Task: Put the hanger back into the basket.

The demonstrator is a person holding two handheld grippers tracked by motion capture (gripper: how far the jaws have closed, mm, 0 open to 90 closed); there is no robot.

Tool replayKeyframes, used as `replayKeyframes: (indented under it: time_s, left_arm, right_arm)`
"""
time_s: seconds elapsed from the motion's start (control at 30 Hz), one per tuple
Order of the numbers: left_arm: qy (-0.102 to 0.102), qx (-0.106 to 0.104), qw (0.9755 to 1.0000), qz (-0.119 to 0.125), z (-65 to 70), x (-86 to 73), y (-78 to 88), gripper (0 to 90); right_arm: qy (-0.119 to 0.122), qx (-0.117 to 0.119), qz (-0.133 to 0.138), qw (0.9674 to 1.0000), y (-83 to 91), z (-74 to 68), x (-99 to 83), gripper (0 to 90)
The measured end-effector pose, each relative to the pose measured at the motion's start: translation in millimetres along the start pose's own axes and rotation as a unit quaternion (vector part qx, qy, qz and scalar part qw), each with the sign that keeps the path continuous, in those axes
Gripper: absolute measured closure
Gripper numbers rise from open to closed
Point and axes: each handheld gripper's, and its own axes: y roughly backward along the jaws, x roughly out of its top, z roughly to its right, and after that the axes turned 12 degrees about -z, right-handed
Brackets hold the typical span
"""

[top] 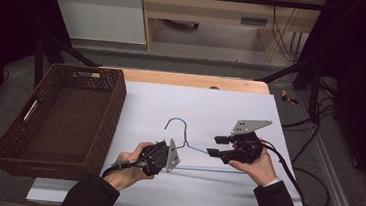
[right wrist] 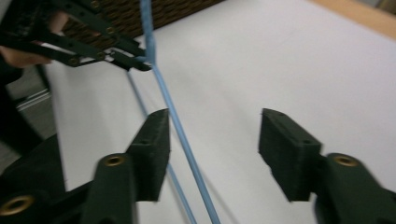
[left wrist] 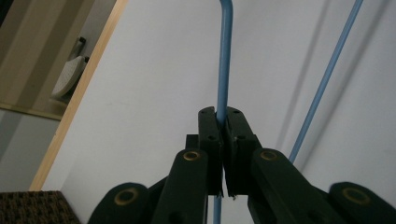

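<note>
My left claw point(top: 171, 154) is pressed together on the blue wire hanger point(top: 185, 142). In the left gripper view the thin blue wire point(left wrist: 223, 70) runs straight up between the two black jaws, and the pads pinch it from both sides. My left hand point(top: 127, 171) holds that claw low over the white sheet point(top: 221, 106) that covers the bench.

My right claw point(top: 217, 145) stands spread, with nothing pinched. In the right gripper view the hanger's wire point(right wrist: 180, 130) passes through the gap between the jaws, just beside the left-hand pad point(right wrist: 154, 149) and well apart from the other; whether it touches that pad I cannot tell. Farther off in that view my left claw point(right wrist: 135, 63) grips the same wire. My right hand point(top: 260, 167) carries the claw at the hanger's right side.

The hanger sits near the middle of the sheet, its hook point(top: 176, 125) pointing toward the far edge and its long bottom bar point(top: 210, 170) running between my two hands.

The brown woven basket point(top: 115, 107) stands on the left part of the bench, beside the sheet. Its inside looks bare: I see only the dark woven floor and walls.
</note>
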Motion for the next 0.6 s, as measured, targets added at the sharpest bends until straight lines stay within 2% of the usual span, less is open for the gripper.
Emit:
replayKeyframes:
  time_s: [0.13,0.23,0.5,0.6]
  left_arm:
    - [0.017,0.001,0.9998,-0.01,-4.0,0.3,0.2,87.0]
    - [0.029,-0.001,0.9994,-0.017,-6.7,-0.5,0.4,87.0]
    - [0.072,-0.008,0.9968,-0.034,-17.1,-3.3,1.6,87.0]
    - [0.084,-0.009,0.9957,-0.039,-20.8,-2.4,3.0,87.0]
  right_arm:
    - [-0.011,-0.042,0.032,0.9985,4.8,2.3,-6.0,25.9]
    - [-0.024,-0.069,0.061,0.9955,9.9,2.6,-11.7,18.1]
    - [-0.057,-0.113,0.087,0.9881,25.2,1.9,-30.5,9.0]
    - [-0.068,-0.121,0.09,0.9862,28.7,2.9,-39.8,7.8]
